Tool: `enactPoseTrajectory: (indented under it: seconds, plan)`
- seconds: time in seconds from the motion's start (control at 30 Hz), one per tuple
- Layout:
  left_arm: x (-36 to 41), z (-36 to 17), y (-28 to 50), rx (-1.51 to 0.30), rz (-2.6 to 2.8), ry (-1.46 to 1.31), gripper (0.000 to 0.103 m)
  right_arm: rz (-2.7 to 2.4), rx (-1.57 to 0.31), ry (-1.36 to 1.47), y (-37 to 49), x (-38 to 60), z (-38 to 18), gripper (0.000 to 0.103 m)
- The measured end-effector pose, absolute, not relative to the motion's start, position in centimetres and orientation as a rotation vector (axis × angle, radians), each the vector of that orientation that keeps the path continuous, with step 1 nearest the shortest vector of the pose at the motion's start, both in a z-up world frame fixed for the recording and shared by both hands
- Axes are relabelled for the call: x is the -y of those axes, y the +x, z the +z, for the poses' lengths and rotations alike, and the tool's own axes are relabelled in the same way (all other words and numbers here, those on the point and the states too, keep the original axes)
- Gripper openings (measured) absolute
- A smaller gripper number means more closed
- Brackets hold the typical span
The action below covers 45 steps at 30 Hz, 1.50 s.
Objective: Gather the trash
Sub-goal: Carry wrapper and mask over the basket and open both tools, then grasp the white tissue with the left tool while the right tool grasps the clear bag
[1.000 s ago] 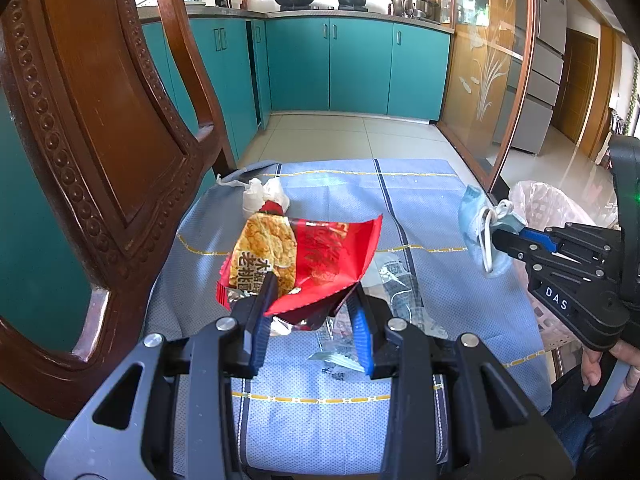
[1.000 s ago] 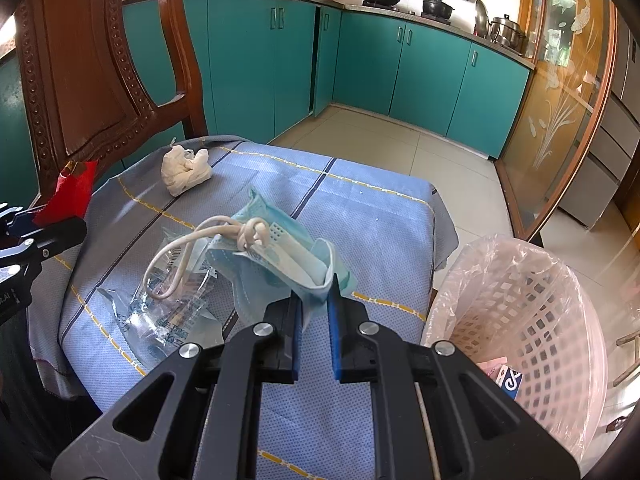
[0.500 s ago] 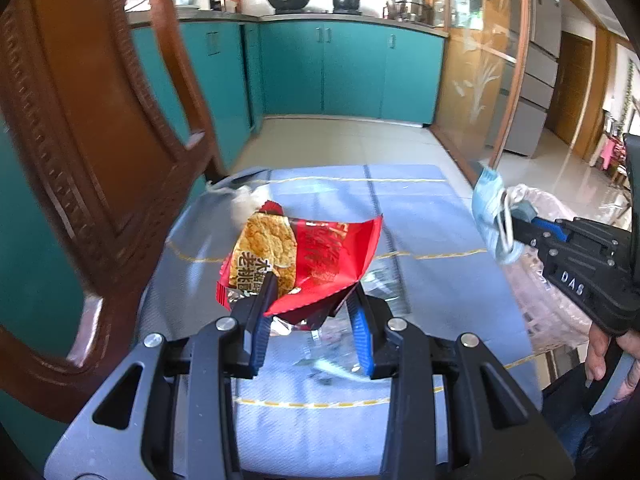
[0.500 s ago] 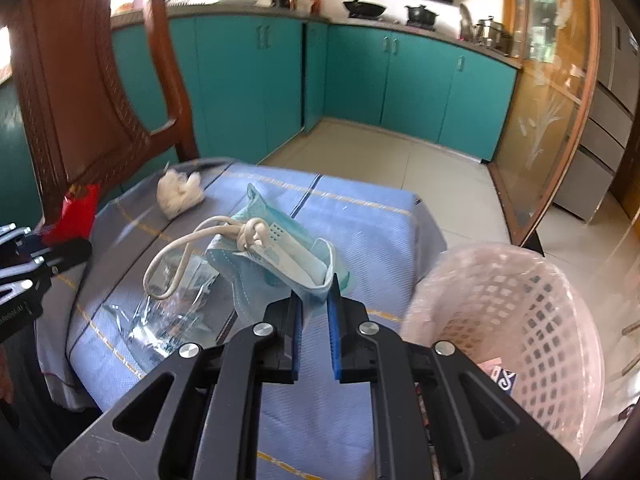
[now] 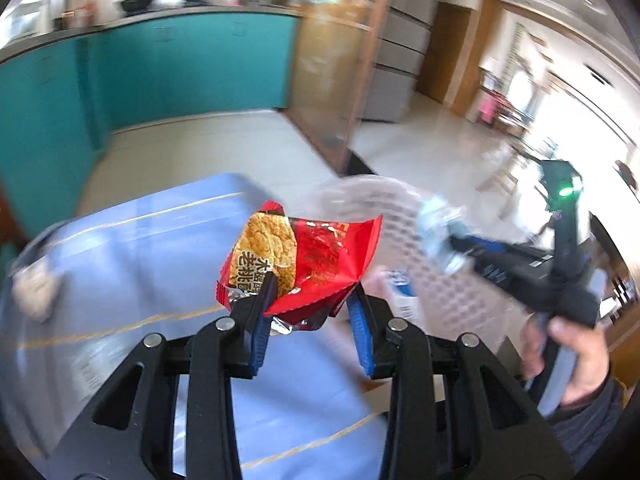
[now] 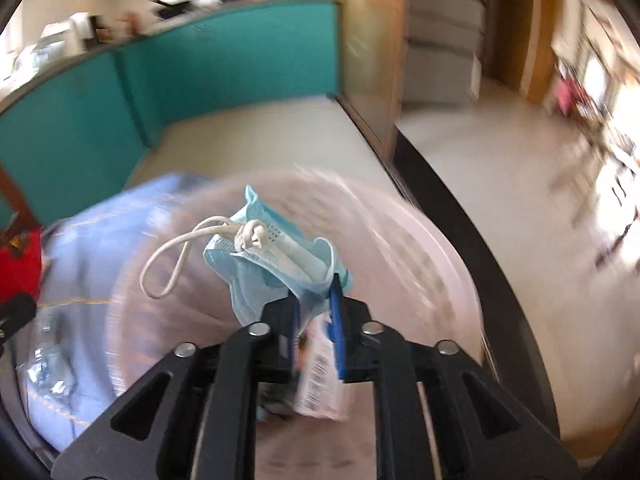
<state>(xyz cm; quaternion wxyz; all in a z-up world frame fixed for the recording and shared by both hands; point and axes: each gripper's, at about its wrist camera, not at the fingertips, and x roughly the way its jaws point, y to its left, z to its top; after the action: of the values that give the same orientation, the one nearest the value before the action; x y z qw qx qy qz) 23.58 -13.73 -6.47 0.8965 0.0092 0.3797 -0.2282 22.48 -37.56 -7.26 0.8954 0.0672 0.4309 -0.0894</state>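
We saw the blue-clothed table [image 5: 132, 264], then the pink mesh basket [image 6: 432, 264] beside it. Our right gripper [image 6: 314, 312], jaws opening, hung the face mask [image 6: 276, 268] over it; our left gripper [image 5: 310, 320] pinched the red wrapper [image 5: 316, 260].

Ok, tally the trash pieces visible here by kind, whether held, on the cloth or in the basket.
Red snack wrapper: 1
Blue face mask: 1
Clear plastic wrapper: 1
Crumpled white tissue, blurred: 1
Printed carton: 1
Total: 5
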Motion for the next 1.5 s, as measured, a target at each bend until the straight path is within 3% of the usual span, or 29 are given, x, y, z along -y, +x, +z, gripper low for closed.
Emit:
enactPoseTrajectory:
  seconds: [0.1, 0.2, 0.4, 0.67, 1.0, 1.27, 1.5]
  plan:
    - [17.9, -7.3, 25.0, -0.8, -0.545, 0.056, 0.043, -0.193, -0.892, 0.182, 22.2, 38.5, -7.4, 0.033]
    - [19.6, -8.3, 25.6, -0.831, -0.583, 0.069, 0.076, -0.196, -0.877, 0.193, 21.9, 38.6, -7.2, 0.05]
    - [18.8, -8.5, 24.9, -0.839, -0.591, 0.065, 0.095, -0.238, -0.834, 0.227, 22.1, 38.8, -6.2, 0.054]
    - [15.4, -7.9, 23.6, -0.867, -0.539, -0.016, 0.096, -0.239, -0.801, 0.246, 22.6, 37.9, -5.8, 0.06]
    - [1.8, -5.5, 21.0, -0.749, -0.025, -0.008, 0.096, 0.094, -0.672, 0.054, 22.6, 27.3, -3.7, 0.06]
    - [-5.8, -1.6, 18.5, -0.647, 0.12, -0.037, 0.096, 0.458, -0.779, -0.127, 23.2, 14.2, -7.1, 0.061]
    - [-7.4, -2.5, 19.9, -0.643, 0.158, -0.035, 0.094, 0.606, -0.849, -0.289, 22.7, 5.6, -11.1, 0.066]
